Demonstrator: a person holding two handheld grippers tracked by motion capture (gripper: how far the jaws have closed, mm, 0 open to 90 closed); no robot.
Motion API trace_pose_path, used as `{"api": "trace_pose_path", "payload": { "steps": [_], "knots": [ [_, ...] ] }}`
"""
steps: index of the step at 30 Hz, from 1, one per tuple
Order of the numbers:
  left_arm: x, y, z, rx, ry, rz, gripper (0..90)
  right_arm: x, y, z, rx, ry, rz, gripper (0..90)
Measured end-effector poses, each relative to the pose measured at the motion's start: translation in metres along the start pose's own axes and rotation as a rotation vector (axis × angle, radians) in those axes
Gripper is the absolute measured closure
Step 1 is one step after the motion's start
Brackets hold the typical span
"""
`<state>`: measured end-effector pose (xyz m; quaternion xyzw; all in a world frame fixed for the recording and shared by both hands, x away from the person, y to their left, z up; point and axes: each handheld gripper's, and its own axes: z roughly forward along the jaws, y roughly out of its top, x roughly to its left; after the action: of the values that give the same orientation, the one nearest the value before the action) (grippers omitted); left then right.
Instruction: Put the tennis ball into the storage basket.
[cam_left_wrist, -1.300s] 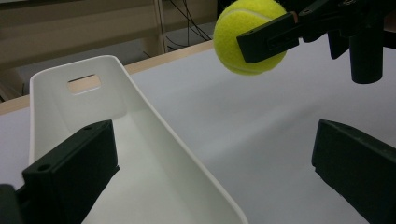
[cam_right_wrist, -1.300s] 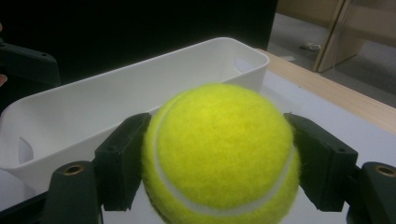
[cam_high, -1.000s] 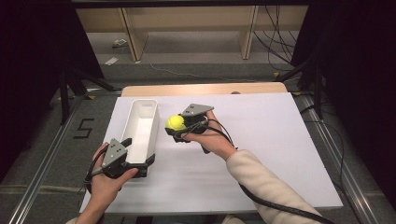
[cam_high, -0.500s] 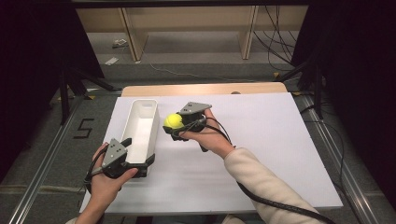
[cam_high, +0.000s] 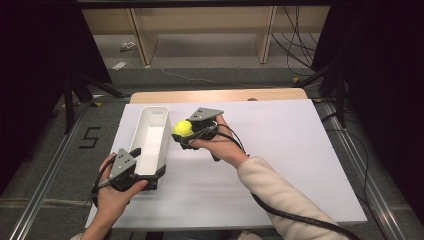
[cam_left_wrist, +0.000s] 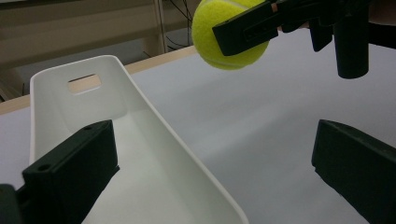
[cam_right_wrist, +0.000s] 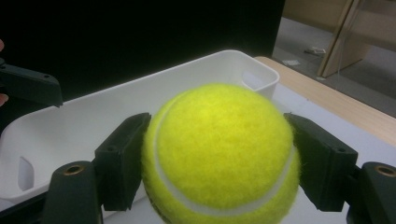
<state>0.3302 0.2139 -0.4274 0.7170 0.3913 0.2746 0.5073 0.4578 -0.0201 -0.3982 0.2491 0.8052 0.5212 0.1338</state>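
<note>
Since the earlier frames, the right gripper (cam_high: 186, 133) has carried the tennis ball (cam_high: 182, 128) a little closer to the white bin (cam_high: 150, 137), and the ball now hangs just beside the bin's long right wall, above the white table (cam_high: 280, 150). Its two black jaws press on opposite sides of the ball, which is plain in the right gripper view, where the ball (cam_right_wrist: 222, 154) sits clamped with the bin (cam_right_wrist: 140, 93) behind it. The left gripper (cam_high: 142, 172) sits at the bin's near end; its jaws stand wide apart with the bin's wall (cam_left_wrist: 154, 140) between them, seemingly without pressing it, though the contact is hard to judge.
</note>
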Motion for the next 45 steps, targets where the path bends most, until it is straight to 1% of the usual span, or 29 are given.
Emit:
{"api": "trace_pose_path", "payload": {
  "steps": [8, 9, 16, 24, 29, 32, 45],
  "knots": [
    [0.000, 0.000, 0.000, 0.001, 0.000, 0.000, 0.0, 0.001, 0.003, 0.002, -0.001, 0.002, -0.002, 26.8],
    [-0.001, 0.000, 0.000, 0.006, -0.002, -0.011, 0.0, 0.001, 0.003, 0.003, -0.003, 0.001, -0.003, 26.8],
    [0.000, 0.000, 0.000, 0.007, 0.000, -0.005, 0.0, 0.002, 0.006, 0.004, 0.004, 0.005, -0.002, 26.8],
    [0.000, 0.000, 0.000, 0.005, 0.001, -0.001, 0.0, 0.002, 0.008, 0.007, -0.003, 0.004, 0.006, 26.8],
    [0.000, 0.000, 0.000, 0.001, 0.000, 0.004, 0.0, 0.002, 0.009, 0.008, -0.004, 0.004, 0.000, 26.8],
    [0.000, 0.000, 0.000, 0.001, 0.000, 0.000, 0.0, 0.003, 0.010, 0.008, -0.007, 0.009, 0.007, 26.8],
    [0.001, 0.000, 0.000, 0.000, 0.001, 0.004, 0.0, 0.003, 0.012, 0.011, -0.008, 0.011, 0.001, 26.8]
  ]
}}
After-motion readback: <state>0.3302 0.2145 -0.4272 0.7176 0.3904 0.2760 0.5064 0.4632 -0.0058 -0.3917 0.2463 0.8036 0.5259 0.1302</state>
